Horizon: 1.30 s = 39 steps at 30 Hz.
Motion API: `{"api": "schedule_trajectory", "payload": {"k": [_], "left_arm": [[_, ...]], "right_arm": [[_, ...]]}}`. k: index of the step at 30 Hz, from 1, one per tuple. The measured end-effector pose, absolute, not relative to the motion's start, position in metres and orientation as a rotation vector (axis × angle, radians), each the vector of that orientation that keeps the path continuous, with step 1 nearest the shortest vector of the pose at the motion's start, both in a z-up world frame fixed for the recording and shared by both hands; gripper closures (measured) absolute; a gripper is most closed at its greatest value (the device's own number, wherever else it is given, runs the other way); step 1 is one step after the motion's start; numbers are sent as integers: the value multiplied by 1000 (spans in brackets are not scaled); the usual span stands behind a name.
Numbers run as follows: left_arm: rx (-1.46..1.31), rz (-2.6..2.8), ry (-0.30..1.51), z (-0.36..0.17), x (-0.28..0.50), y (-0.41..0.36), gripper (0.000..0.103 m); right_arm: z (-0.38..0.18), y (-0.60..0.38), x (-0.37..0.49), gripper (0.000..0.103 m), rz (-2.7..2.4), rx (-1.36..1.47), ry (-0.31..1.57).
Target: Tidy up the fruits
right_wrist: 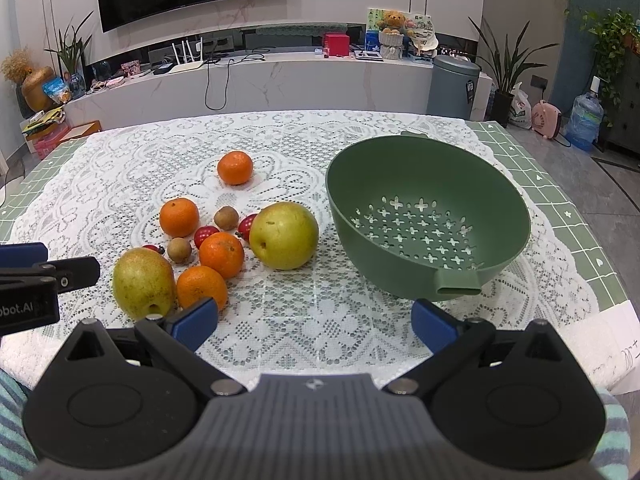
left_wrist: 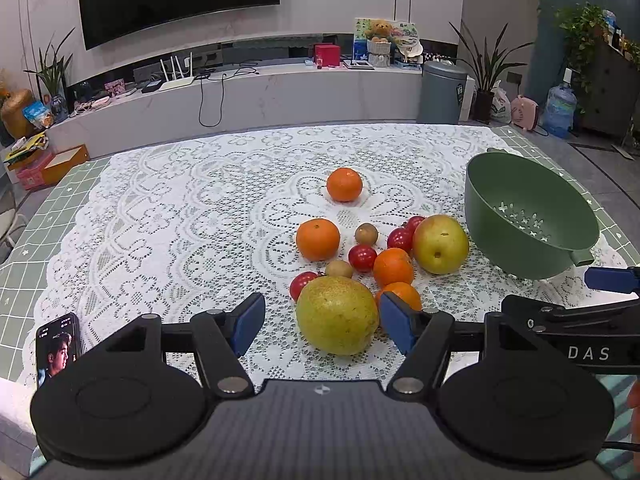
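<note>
A green colander bowl (right_wrist: 424, 184) stands empty on the right of the lace-covered table; it also shows in the left wrist view (left_wrist: 496, 184). Left of it lie two yellow-green pears (right_wrist: 285, 235) (right_wrist: 142, 282), several oranges (right_wrist: 235, 167), small red tomatoes (right_wrist: 205, 235) and brown kiwis (right_wrist: 226, 217). My left gripper (left_wrist: 322, 322) is open, its blue pads either side of the near pear (left_wrist: 337, 314), not touching it. My right gripper (right_wrist: 314, 322) is open and empty, low over bare lace in front of the bowl.
A phone (left_wrist: 56, 346) stands at the table's near left corner. A white paper (right_wrist: 616, 348) lies at the near right edge. Beyond the table are a white TV bench, a grey bin (right_wrist: 454, 86) and plants.
</note>
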<state>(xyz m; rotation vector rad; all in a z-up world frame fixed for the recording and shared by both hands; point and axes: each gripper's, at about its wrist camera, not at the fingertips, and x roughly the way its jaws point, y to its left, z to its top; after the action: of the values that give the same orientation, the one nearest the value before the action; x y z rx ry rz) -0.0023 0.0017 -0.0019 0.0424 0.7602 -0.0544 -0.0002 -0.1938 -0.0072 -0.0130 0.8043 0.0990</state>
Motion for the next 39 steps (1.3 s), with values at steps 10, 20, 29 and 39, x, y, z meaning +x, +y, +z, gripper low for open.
{"api": "schedule_trajectory", "payload": {"k": [10,20,29,39], "left_arm": [[42,-53,760,-2,-2,2,25],[42,-53,762,-2,-3,1,25],[33,-62,773,-5,-3,2,25],[-10,-128,799,-18,4,5,31]], "right_arm": [[-8,-195,1,4,97,-7,816],[-9,-196,3,4,93,-2,827],[-16,-197,5,4,133,36,843],[-18,-188,1,6,225,-3,741]]}}
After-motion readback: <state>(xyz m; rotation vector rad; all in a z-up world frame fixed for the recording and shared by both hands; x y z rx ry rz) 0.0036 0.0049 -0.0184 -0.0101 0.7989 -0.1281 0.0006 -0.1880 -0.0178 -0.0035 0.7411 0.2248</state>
